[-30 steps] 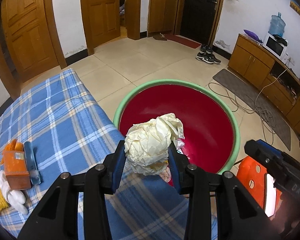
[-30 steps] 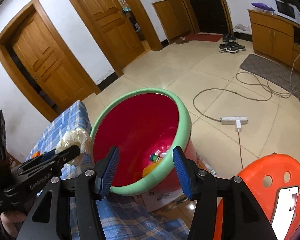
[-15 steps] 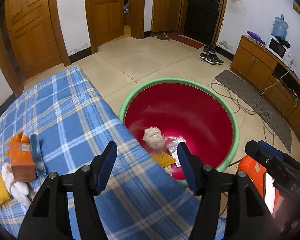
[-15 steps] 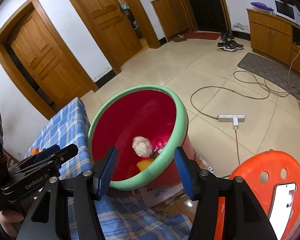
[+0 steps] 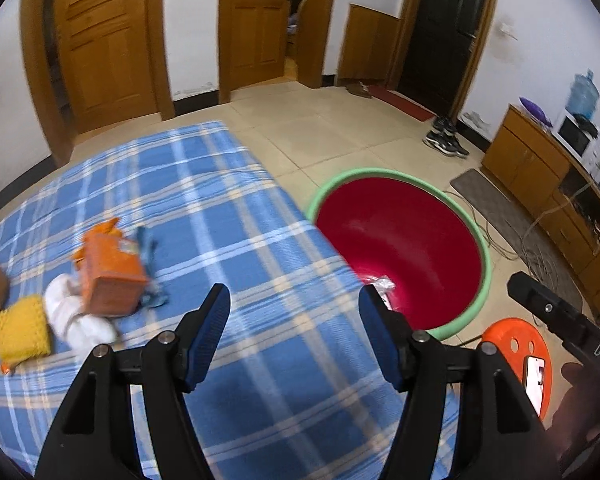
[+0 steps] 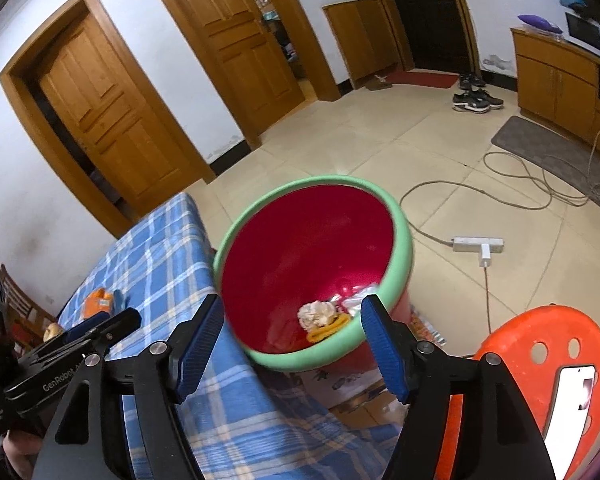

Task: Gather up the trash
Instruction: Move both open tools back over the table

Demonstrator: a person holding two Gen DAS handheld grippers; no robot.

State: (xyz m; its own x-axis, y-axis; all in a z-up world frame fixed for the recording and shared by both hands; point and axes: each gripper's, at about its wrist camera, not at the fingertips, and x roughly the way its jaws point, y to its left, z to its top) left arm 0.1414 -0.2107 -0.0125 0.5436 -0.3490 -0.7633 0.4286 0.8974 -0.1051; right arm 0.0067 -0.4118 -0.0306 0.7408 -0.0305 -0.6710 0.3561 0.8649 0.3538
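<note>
A red bin with a green rim stands on the floor beside the blue plaid table. A crumpled cream paper ball lies at the bin's bottom among other trash. My left gripper is open and empty above the table. An orange carton, white tissue and a yellow sponge lie on the table to its left. My right gripper is open and empty, just before the bin's near rim.
An orange plastic stool with a phone on it stands right of the bin. A power strip and cables lie on the tiled floor. Wooden doors line the far wall, and a cabinet stands at the right.
My left gripper opened and dropped the paper ball into the bin, then swung left over the table. The right gripper stayed open and shifted slightly.
</note>
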